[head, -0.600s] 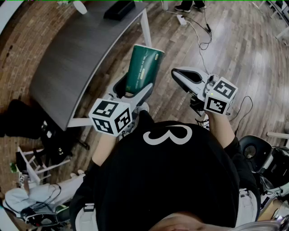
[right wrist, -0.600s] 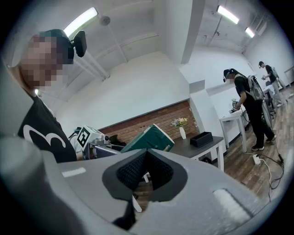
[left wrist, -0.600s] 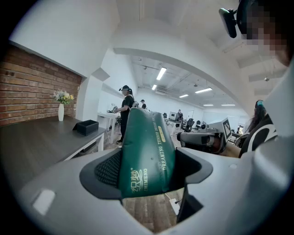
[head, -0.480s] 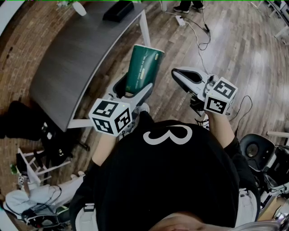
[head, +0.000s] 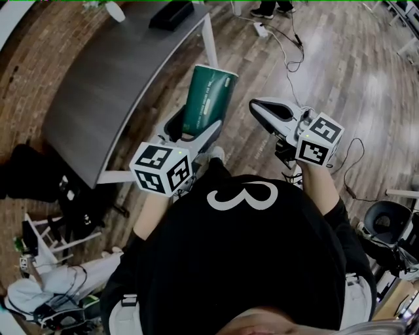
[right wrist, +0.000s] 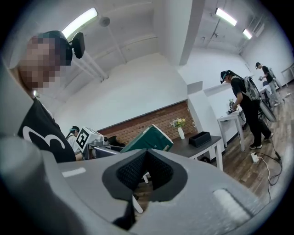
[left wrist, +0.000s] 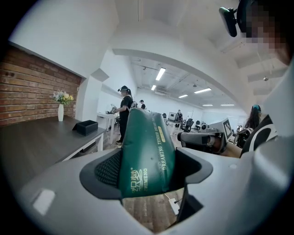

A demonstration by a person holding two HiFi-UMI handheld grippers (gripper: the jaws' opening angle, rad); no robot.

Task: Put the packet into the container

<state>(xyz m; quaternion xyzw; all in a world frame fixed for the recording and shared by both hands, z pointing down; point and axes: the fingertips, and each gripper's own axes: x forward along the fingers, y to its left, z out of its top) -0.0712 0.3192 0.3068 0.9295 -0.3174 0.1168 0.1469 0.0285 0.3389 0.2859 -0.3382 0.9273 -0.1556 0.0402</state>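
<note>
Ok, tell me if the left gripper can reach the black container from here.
Probably not: the left gripper, holding the green packet, hangs over the floor beside the table, and the container sits at its far end.

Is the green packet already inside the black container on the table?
No, the green packet is clamped in the left gripper, away from the black container.

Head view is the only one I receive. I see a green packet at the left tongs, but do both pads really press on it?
Observer: Yes. In the left gripper view the packet stands between the pads of the left tongs, and both pads press its sides near its closer end.
Operator: And the right tongs, is there something between them?
Observer: No. The right gripper view shows the right tongs closed together, with nothing between them.
</note>
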